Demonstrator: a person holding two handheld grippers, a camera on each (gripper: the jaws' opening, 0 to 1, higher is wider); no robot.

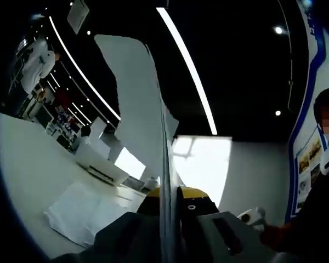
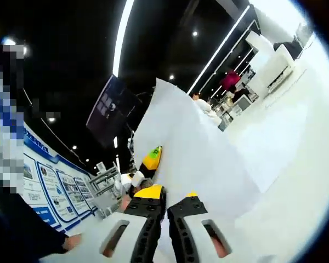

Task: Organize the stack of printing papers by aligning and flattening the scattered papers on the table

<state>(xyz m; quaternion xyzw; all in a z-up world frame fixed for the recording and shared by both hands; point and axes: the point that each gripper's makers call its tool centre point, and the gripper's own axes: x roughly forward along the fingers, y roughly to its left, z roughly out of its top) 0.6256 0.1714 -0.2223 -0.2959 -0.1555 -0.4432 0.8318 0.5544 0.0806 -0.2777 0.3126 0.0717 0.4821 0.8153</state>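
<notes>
1. Left claw (image 1: 169,205): in the left gripper view its two jaws are closed on the edge of a sheet of paper (image 1: 137,104), which stands up edge-on between them and rises toward the dark ceiling.
2. Right claw (image 2: 168,211): in the right gripper view the jaws stand nearly together with a thin gap. A large sheet (image 2: 189,148) lifts up just beyond the tips; whether the jaws actually pinch it cannot be told.
3. Other claw in the right gripper view: a yellow-tipped claw (image 2: 151,158) sits at the left edge of the raised sheet, touching it, with a hand (image 2: 127,193) behind it.
4. Remaining papers (image 1: 79,211): in the left gripper view several white sheets lie loosely overlapped on the white bench (image 1: 27,164), to the left of the claw (edges not aligned).
5. Bench surface in the right gripper view: a flat sheet (image 2: 277,145) lies to the right of the raised one.
6. Surroundings: ceiling light strips (image 1: 189,68), a blue-bordered poster wall (image 2: 55,189), and people in the background (image 1: 38,63).
</notes>
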